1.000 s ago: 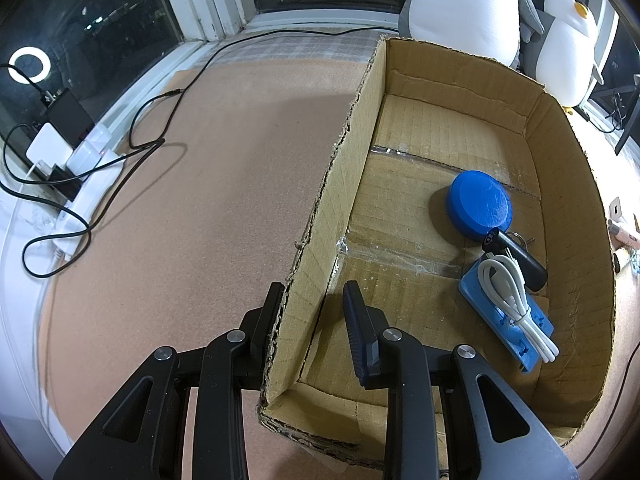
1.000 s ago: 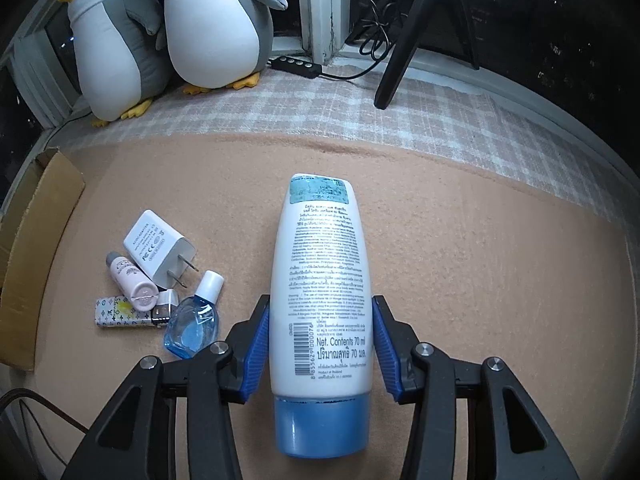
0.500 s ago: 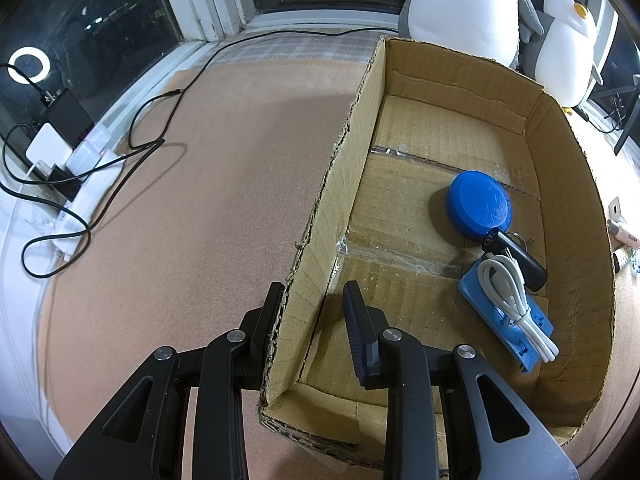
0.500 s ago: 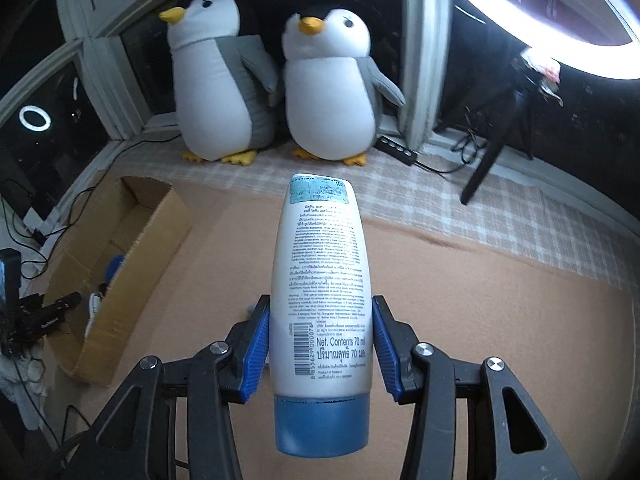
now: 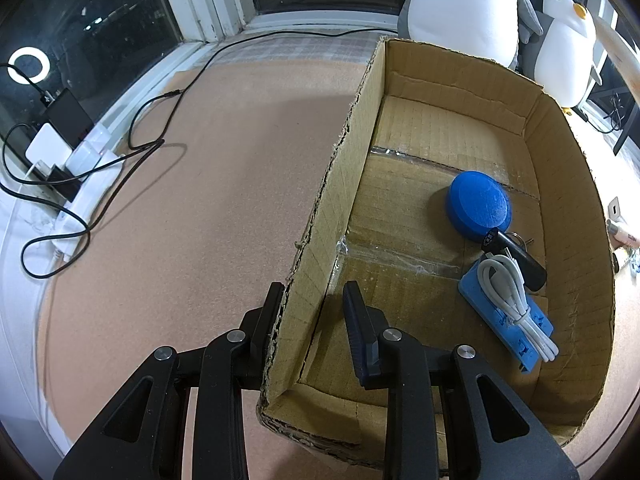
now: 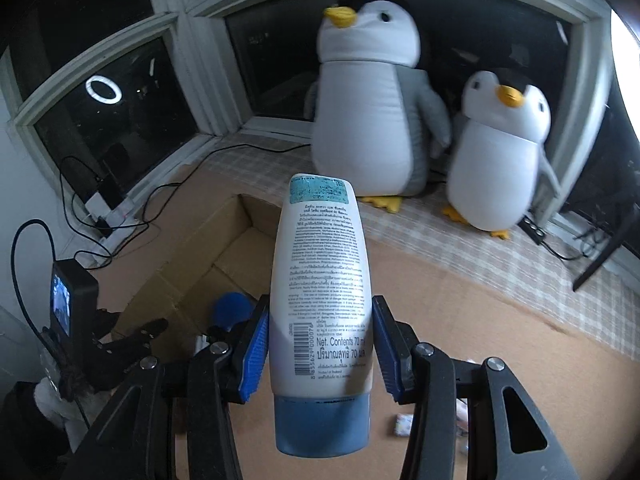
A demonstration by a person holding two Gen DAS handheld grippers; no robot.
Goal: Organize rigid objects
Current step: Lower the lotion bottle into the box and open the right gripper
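Right now your right gripper (image 6: 320, 344) is clenched on the tube (image 6: 320, 300), blue pads pressed to both its sides, blue cap toward the camera and crimped end pointing to 12 o'clock. Past the tube, at about 10 o'clock in the right view, the box (image 6: 208, 256) lies open with a blue disc (image 6: 234, 308) showing inside. Farther on, two penguins (image 6: 368, 100) sit by the window.

Your left gripper (image 5: 312, 304) straddles the box (image 5: 320, 216) wall near its close corner; the left finger lies against the outside face, the right finger stands apart inside, so the jaws are released. Inside the box, toward 2 o'clock, a white cable (image 5: 508, 292) lies on a blue block (image 5: 504, 320), a black fob (image 5: 516, 256) just beyond it, then the disc (image 5: 478, 210). Black cords (image 5: 132, 152) trail across the mat (image 5: 208, 184) at 10 o'clock
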